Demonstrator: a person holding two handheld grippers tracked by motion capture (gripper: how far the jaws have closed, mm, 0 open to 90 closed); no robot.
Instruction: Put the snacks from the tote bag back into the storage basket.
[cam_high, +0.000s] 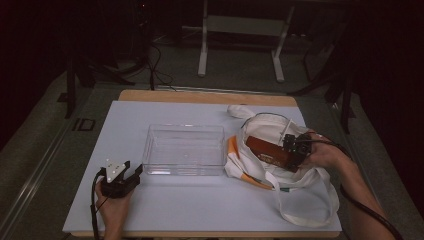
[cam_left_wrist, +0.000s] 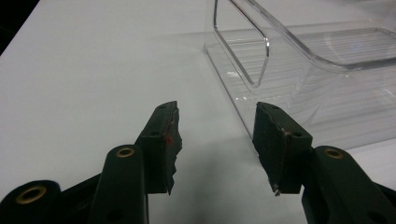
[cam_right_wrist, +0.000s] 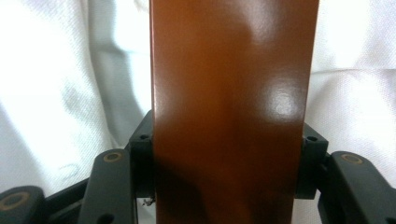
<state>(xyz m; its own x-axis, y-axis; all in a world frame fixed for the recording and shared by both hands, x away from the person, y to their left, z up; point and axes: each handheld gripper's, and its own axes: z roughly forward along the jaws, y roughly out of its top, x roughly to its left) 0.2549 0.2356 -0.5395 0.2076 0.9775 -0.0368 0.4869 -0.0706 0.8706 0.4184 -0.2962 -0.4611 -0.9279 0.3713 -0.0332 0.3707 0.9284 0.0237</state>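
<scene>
**Open mat on the left, crowded right**

The white table mat (cam_high: 200, 200) lies bare in front of and left of the clear rectangular plastic bin (cam_high: 184, 149). On the right, the crumpled white cloth tote bag (cam_high: 280, 175) and its looping straps block passage, pressed against the bin's right wall.

White-topped table (cam_high: 150, 210); clear plastic tray (cam_high: 184, 149) at centre, white tote bag (cam_high: 280, 172) touching its right side.

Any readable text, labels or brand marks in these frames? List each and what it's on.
None readable.
Brown box, held in the right gripper over the white bag: a pale printed patch near its lower edge, too small and blurred to read.
Clear bin: no markings visible.
</scene>
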